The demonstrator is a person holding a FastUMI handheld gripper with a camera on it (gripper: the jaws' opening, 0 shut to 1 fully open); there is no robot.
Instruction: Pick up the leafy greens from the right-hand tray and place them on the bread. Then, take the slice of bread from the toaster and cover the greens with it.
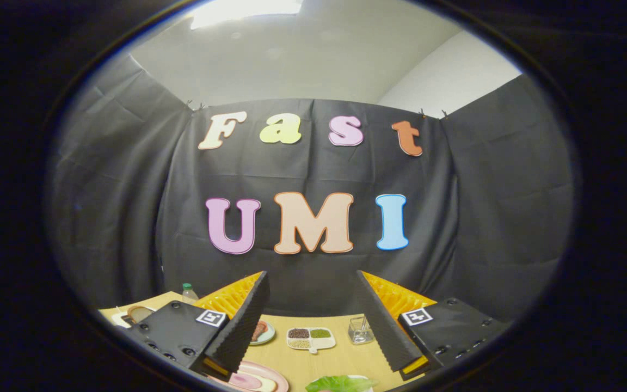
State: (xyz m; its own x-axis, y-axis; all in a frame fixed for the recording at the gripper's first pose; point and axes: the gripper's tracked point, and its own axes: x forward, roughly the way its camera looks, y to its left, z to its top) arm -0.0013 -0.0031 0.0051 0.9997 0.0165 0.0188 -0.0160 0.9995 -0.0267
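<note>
My gripper point(311, 280) is open, held high over the wooden table point(340, 356) and aimed at the booth's back wall, with nothing between its fingers. The leafy greens point(340, 384) lie on a white tray close below, between the fingers and a bit toward the right one. Beside the left finger sits a pink plate point(278, 381) holding a pale slice of bread point(262, 383). Far to the left, past the gripper's body, a brown bread slice point(139, 313) stands in a white toaster point(120, 318), largely hidden.
Beyond the fingers the table carries a small plate with a reddish food point(262, 331), a white divided dish of seeds point(310, 337) and a clear glass container point(360, 330). A small bottle point(187, 293) stands at the back left. Black cloth walls close the booth in.
</note>
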